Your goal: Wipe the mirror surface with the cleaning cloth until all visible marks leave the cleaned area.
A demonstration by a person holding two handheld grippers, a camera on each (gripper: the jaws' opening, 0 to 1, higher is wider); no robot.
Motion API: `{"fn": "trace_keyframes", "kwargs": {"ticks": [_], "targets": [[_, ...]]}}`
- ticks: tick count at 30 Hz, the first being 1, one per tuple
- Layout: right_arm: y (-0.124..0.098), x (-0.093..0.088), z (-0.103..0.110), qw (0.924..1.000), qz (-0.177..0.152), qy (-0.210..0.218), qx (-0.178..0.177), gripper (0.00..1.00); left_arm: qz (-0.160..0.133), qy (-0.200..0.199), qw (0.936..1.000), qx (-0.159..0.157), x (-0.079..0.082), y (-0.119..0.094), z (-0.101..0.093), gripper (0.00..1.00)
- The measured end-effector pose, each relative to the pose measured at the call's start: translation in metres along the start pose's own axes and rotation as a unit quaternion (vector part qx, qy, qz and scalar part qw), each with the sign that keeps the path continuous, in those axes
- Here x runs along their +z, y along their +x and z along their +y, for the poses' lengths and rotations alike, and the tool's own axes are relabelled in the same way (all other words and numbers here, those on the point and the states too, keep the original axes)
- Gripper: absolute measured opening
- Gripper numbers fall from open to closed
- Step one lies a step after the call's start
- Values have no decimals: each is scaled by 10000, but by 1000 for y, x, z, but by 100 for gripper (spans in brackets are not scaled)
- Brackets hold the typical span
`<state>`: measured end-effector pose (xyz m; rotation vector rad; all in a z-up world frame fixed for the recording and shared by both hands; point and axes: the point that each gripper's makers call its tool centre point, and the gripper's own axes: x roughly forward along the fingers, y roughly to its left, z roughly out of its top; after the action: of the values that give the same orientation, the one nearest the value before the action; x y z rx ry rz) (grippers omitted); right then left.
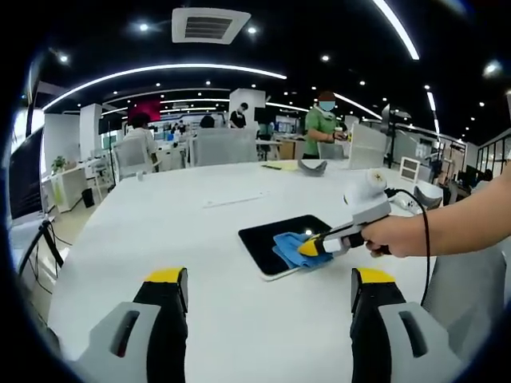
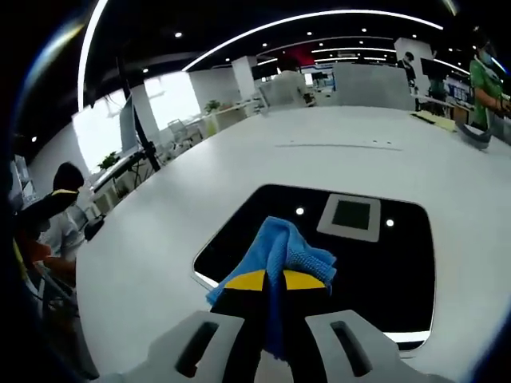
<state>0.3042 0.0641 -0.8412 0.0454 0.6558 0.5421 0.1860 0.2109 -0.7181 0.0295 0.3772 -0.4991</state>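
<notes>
Right gripper [image 2: 274, 281] — fingers clamped on the blue cloth [image 2: 281, 249], pressing it onto the dark mirror [image 2: 383, 263] lying flat on the white desk [image 2: 160, 239]. Left gripper [image 1: 267, 291] — fingers apart, holding nothing, hovering above the desk near the mirror.

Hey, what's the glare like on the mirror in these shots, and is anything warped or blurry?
Right gripper view: the dark rectangular mirror reflects a ceiling vent and two spot lights behind the blue cleaning cloth in the right gripper; fisheye bows the white table. Left gripper view: the mirror shows one small light glint by the cloth; the ceiling light strips curve; the image looks reasonably sharp.
</notes>
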Motion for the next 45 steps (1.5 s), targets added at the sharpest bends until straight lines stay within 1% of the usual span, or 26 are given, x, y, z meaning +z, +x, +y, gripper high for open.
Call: {"fn": "trace_keyframes", "kwargs": {"ticks": [7,17,22,28,36,45], "targets": [[-4,-2,-5,10000,-8,22,-54,1,-3,2,10000,-38,0,1,-2,84],[-6,-3,-7,10000,-23,24,-86,1,-16,37,10000,-63,1,1,-3,84],[-12,-5,-16,9998,-51,107,-140,1,-16,26,10000,-38,0,0,-1,84],[-19,-7,-27,9995,-77,217,-234,1,-19,41,9999,-96,1,2,-6,84],[-31,-11,-44,9986,-119,350,-377,1,1,74,9999,-106,3,3,-8,84],[-44,-15,-63,9974,-160,455,-532,1,17,116,9997,-217,3,9,-14,84]]}}
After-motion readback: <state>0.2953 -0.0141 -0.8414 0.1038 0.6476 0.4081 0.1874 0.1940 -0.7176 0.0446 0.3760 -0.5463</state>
